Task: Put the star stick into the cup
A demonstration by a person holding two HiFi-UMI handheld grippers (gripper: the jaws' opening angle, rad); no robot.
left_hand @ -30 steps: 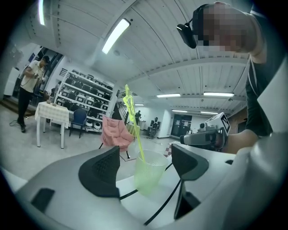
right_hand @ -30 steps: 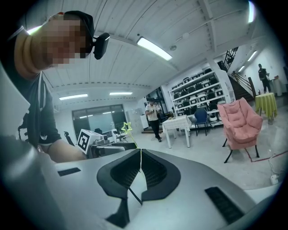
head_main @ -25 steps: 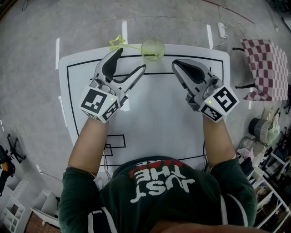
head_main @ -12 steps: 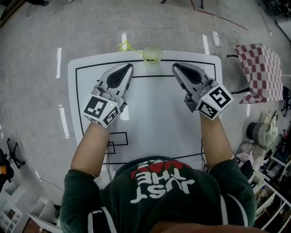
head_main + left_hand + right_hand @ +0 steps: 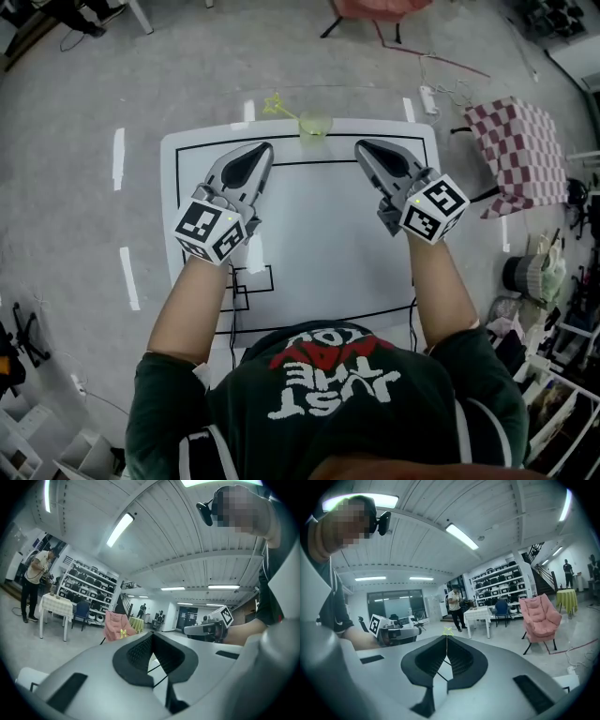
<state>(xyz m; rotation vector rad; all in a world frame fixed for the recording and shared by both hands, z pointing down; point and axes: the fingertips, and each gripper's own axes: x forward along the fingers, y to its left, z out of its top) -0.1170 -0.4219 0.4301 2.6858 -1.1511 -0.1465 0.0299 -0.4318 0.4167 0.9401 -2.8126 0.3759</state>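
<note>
Leaning in the green cup (image 5: 316,125) at the far edge of the white surface (image 5: 309,234), the yellow star stick (image 5: 275,105) is seen with its star out to the left. The left tongs (image 5: 262,149) and the right tongs (image 5: 362,146) are held closed and empty, apart from the cup.

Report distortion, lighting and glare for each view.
Head view: wide-angle bend bows the edges of the table; even light, faint shadows; the cup shows small. Left gripper view: fisheye, black corners, a glaring ceiling lamp. Right gripper view: same fisheye, a strip lamp blown out.
</note>
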